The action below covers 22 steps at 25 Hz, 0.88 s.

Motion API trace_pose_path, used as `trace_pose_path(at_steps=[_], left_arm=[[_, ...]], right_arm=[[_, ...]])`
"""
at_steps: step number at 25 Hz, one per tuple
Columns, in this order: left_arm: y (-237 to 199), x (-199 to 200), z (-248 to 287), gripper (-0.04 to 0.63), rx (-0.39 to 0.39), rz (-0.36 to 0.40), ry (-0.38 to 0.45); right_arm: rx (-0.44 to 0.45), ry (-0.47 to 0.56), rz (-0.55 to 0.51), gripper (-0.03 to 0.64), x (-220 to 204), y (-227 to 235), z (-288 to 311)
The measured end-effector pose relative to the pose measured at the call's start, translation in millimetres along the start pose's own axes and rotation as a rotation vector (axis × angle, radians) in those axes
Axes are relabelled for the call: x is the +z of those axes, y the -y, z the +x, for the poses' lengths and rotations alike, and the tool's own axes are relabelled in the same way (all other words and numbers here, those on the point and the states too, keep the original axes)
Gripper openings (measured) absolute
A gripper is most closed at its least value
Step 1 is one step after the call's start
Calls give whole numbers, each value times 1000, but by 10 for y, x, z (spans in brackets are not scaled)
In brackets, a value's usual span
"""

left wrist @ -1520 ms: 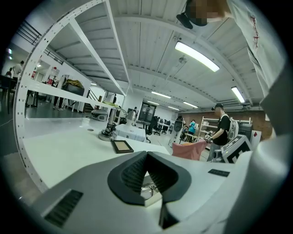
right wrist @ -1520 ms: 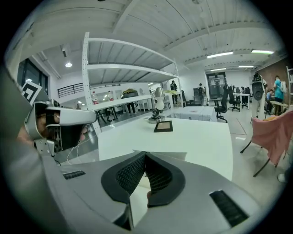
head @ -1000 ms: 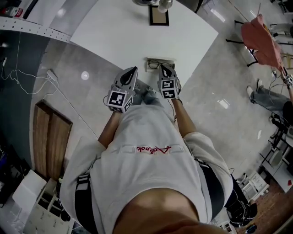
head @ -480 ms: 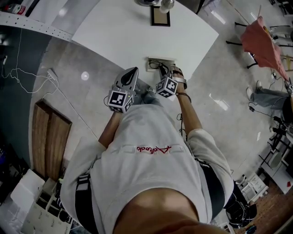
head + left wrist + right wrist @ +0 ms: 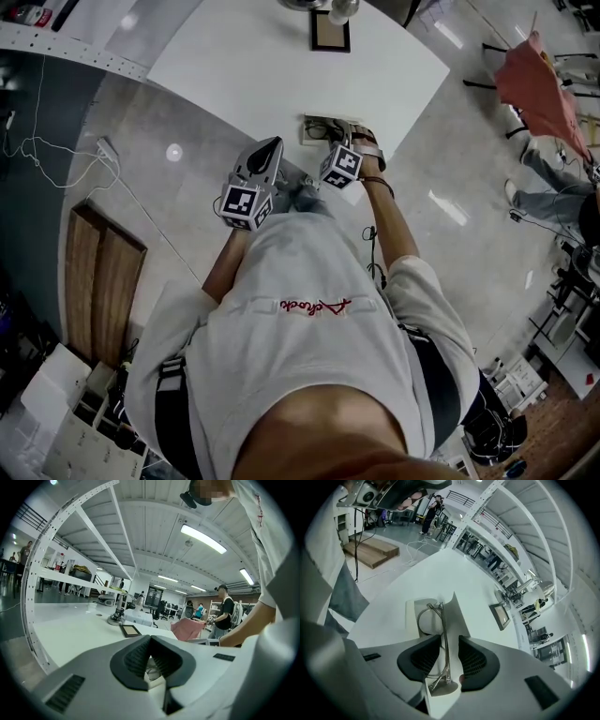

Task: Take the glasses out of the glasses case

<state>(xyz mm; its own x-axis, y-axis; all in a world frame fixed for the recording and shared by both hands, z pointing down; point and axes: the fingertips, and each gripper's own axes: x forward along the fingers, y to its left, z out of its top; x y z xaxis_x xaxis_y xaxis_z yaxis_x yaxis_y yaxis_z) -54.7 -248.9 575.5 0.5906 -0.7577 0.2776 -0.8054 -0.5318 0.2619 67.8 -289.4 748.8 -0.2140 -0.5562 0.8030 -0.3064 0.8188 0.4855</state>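
An open white glasses case (image 5: 317, 124) lies at the near edge of the white table (image 5: 262, 66). In the right gripper view the thin metal-framed glasses (image 5: 438, 620) lie in the case (image 5: 411, 617), whose lid (image 5: 458, 616) stands up. My right gripper (image 5: 449, 644) is open, low over the case, its jaws on either side of the frame's front bar. It shows in the head view too, right gripper (image 5: 336, 141). My left gripper (image 5: 271, 146) hangs shut just left of the case, off the table's edge. From the left gripper (image 5: 150, 638) view, a lens shows behind the closed tips.
A small dark picture frame (image 5: 329, 30) and a lamp base (image 5: 302, 4) stand at the table's far side. Wooden boards (image 5: 103, 281) and a cable lie on the floor at left. A pink cloth (image 5: 536, 80) hangs at right, with people beyond it.
My right gripper has moved forward over the case and rolled, so its jaws now straddle the glasses. The left gripper has stayed where it was.
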Motion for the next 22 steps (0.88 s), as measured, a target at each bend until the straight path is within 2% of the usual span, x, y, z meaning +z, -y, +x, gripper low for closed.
trace_pose_path(at_steps=[4, 7, 14, 22], left_arm=[[-14, 1, -15, 21, 5, -6, 3], [-53, -9, -28, 21, 11, -11, 2], [-102, -6, 4, 21, 19, -16, 7], [-35, 5, 31, 21, -4, -13, 11]], right_arm=[[26, -24, -5, 103, -27, -2, 72], [24, -35, -10, 40, -47, -21, 121], [0, -13, -11, 37, -30, -20, 137], [-99, 43, -135, 35, 108, 71, -137]])
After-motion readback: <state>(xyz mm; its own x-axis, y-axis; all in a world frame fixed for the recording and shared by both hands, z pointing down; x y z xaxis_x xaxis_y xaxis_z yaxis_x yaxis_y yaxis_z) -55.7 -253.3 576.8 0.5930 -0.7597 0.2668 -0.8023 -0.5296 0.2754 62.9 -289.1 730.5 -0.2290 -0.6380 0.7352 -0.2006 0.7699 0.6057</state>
